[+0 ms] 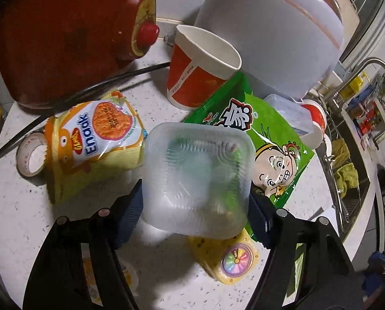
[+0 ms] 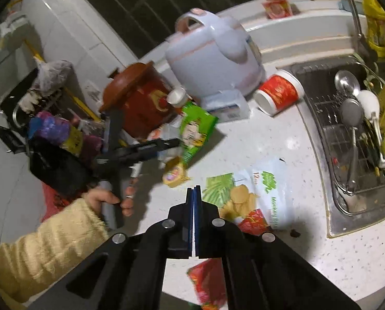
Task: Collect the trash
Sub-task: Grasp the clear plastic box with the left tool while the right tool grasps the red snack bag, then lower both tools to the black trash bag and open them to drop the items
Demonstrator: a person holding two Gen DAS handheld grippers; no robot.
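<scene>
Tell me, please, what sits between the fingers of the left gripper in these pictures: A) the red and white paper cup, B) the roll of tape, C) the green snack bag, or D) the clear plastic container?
D: in the left wrist view the clear plastic container sits between the two fingers of the left gripper, while the paper cup, the roll of tape and the green snack bag lie apart on the counter.
</scene>
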